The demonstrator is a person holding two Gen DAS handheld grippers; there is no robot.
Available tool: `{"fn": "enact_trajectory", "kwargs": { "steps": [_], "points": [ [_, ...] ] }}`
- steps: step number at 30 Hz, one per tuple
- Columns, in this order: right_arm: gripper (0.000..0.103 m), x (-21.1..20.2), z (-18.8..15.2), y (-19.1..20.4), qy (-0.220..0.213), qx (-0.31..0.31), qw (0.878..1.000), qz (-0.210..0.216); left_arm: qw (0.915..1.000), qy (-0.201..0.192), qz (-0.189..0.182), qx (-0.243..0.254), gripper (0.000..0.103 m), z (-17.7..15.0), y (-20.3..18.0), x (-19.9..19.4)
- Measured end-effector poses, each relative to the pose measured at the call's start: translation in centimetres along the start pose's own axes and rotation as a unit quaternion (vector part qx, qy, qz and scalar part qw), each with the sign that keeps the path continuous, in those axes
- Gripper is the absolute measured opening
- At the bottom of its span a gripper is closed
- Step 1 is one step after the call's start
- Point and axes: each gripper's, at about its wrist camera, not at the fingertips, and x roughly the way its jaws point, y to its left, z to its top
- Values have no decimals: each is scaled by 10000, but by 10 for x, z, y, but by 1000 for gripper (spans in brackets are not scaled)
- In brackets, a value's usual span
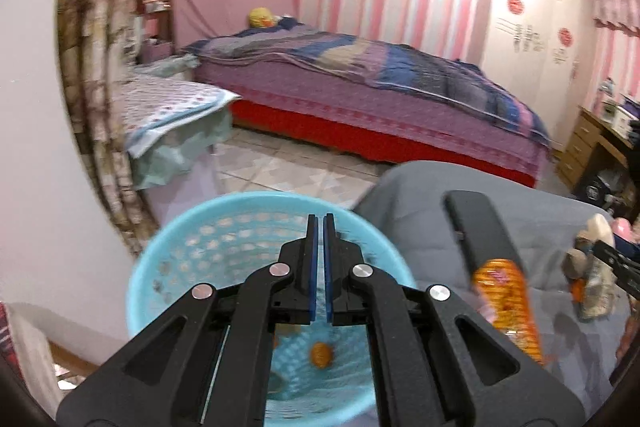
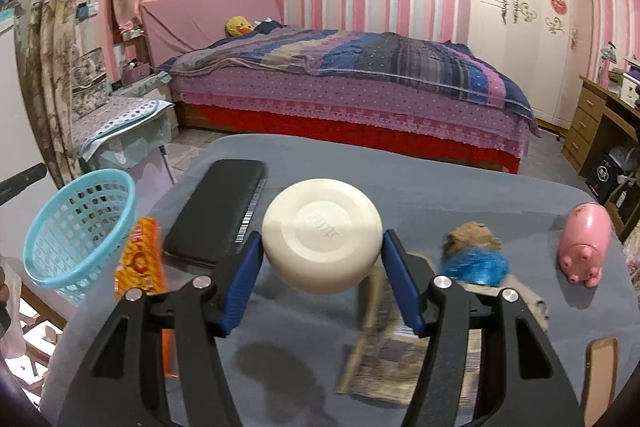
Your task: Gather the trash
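My left gripper (image 1: 320, 217) is shut and empty, held over the light blue trash basket (image 1: 172, 255), which has an orange scrap (image 1: 321, 355) at its bottom. My right gripper (image 2: 320, 247) is shut on a cream round bowl-like lid (image 2: 322, 235), held above the grey table (image 2: 460, 195). The basket (image 2: 80, 223) stands left of the table in the right wrist view. An orange snack wrapper (image 2: 142, 259) lies at the table's left edge; it also shows in the left wrist view (image 1: 506, 303). A crumpled brown and blue wad (image 2: 474, 255) and a paper sheet (image 2: 384, 355) lie on the table.
A black flat case (image 2: 218, 207) lies on the table's left part, a pink piggy bank (image 2: 584, 243) on its right, a phone-like object (image 2: 600, 375) at the near right edge. A bed (image 2: 360, 83), a covered chair (image 2: 120, 123) and a wooden desk (image 2: 600, 131) stand beyond.
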Motion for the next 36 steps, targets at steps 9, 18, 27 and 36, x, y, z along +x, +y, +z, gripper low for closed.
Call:
{"fn": "enact_trajectory", "kwargs": {
  "steps": [9,18,27,36],
  "points": [
    [60,-34,1,-63,-89,181,9981,-586,9949,682,-445,593,66,-28,-100,20],
    [60,-40,-7,-90,-90,508,9963,-690,9831,1477,-9,1084,83,-77,-171,41],
    [60,-30,-14,-97,62,615,9957,-695,9741,1508,37,1685,15,-90,-197,44],
    [60,-20,-20,-83,156,535,9965,-618,9861,967,117,1344,6,-47,-163,20]
  ]
}}
